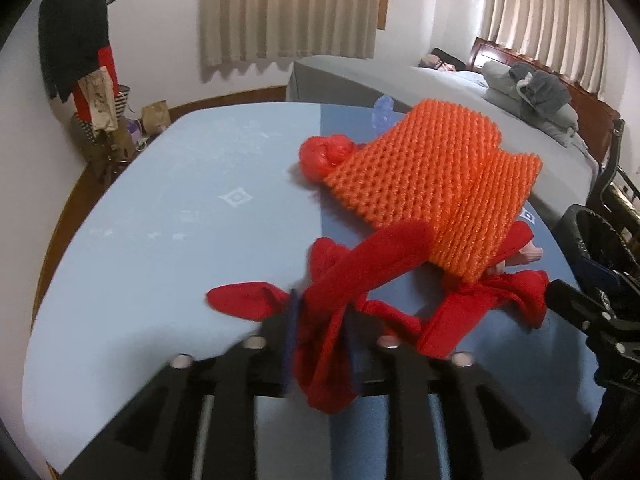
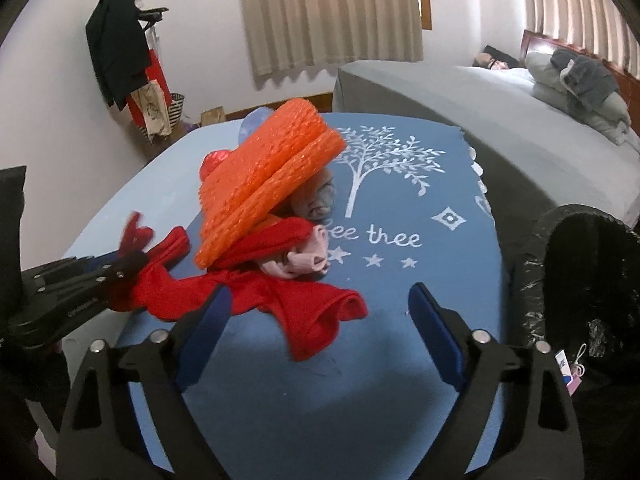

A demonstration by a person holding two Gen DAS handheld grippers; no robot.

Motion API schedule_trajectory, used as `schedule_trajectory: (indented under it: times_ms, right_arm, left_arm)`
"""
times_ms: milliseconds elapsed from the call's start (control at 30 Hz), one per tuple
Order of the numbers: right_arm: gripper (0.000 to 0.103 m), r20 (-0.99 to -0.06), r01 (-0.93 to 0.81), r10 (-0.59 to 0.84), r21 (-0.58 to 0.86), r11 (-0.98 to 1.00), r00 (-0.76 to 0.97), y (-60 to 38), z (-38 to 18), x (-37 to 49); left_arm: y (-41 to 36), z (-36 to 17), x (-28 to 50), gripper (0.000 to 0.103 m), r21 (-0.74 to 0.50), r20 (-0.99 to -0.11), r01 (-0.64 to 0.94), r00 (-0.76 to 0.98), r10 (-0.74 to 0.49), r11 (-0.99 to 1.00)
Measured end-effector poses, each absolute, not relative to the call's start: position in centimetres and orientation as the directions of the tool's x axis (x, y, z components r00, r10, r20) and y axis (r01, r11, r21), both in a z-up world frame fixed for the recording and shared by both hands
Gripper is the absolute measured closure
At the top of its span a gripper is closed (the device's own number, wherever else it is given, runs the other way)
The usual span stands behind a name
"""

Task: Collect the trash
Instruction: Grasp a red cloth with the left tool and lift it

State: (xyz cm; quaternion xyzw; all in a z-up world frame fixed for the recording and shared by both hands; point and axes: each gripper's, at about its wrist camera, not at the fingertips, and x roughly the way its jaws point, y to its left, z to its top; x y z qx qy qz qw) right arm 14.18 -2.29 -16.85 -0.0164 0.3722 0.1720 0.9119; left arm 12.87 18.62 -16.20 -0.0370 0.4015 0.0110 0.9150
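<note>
So my left gripper [image 1: 320, 320] is clamped on the red cloth [image 1: 360, 272], pinching a bunched strip of it right at the near edge of the blue table cover [image 1: 160, 220]. My right gripper [image 2: 320, 320] is spread wide with nothing in it, hovering over the same red cloth's loose end at about 12 o'clock from the fingers. Just past that there's one pink crumpled wad [image 2: 300, 256] touching the cloth, and one orange foam net [image 2: 264, 184] lying on top of both. Behind the net at 11 o'clock sits one small red balled-up bag [image 1: 324, 156], plus one bluish clear plastic thing [image 1: 383, 114] I can't identify. One black-lined trash bin [image 2: 580, 280] is off at 3 o'clock. One bed [image 2: 460, 92] is furthest back.
</note>
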Motion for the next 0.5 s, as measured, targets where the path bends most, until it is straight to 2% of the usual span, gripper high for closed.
schedule_trajectory:
  times_ms: [267,467,500]
  right_arm:
    - [0.017,-0.692,-0.301,0.281,0.096,0.949,0.665,-3.1,-16.9,14.6]
    - [0.017,-0.690,-0.312,0.287,0.093,0.946,0.664,-2.9,-17.0,14.5]
    - [0.017,-0.691,-0.316,0.289,0.092,0.944,0.663,-2.8,-17.0,14.5]
  left_arm:
    - [18.0,-18.0,13.6,0.044,-0.063,-0.763,-0.036,0.646,-0.024,0.997]
    - [17.6,-18.2,13.5,0.042,-0.034,-0.757,-0.030,0.653,-0.006,0.999]
    - [17.5,-18.3,13.4,0.046,-0.031,-0.757,-0.030,0.654,-0.003,0.999]
